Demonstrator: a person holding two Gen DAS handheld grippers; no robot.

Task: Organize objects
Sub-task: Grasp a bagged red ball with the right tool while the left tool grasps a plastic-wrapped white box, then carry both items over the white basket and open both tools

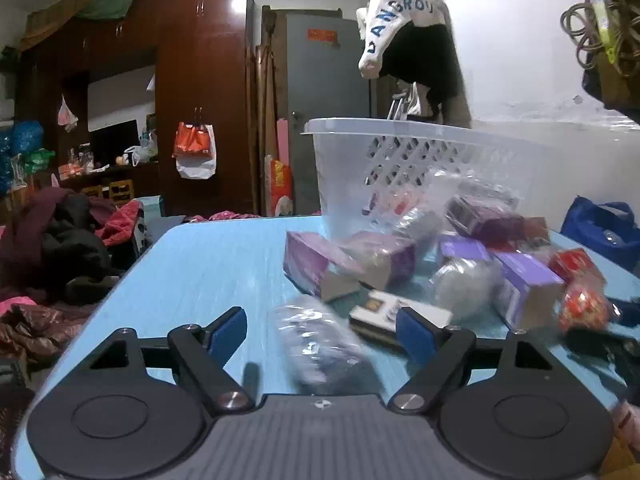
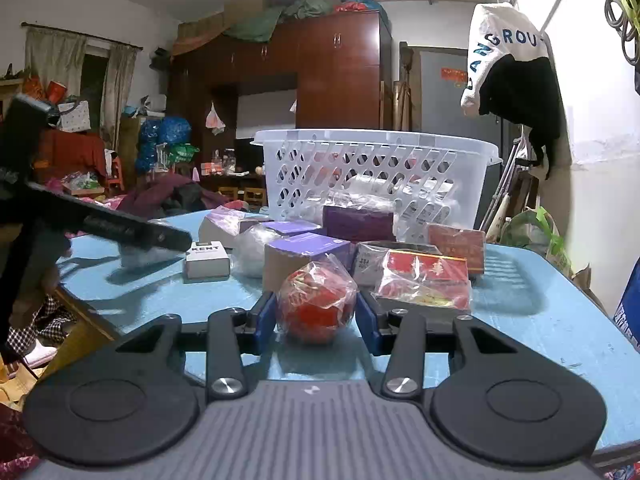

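On the blue table [image 2: 520, 320] a pile of purple boxes [image 2: 304, 248], red boxes [image 2: 428, 276] and plastic-wrapped packs lies in front of a clear white basket [image 2: 360, 136]. My right gripper [image 2: 318, 316] holds a red ball in clear wrap [image 2: 316, 300], with both blue pads against its sides. In the left wrist view my left gripper [image 1: 322, 334] stands open around a clear-wrapped dark pack [image 1: 320, 344] lying on the table [image 1: 200, 272]; the pads are apart from it. The basket [image 1: 400, 128] stands behind the pile, and the red ball [image 1: 584, 308] shows at the right.
A white KENT box [image 2: 206, 260] lies at the pile's left edge, close to the left gripper's black finger [image 2: 120, 228]. Clothes hang on the wall [image 2: 516, 80] at the right. A wardrobe [image 1: 200, 80] and heaps of clothing [image 1: 60, 240] fill the room beyond the table.
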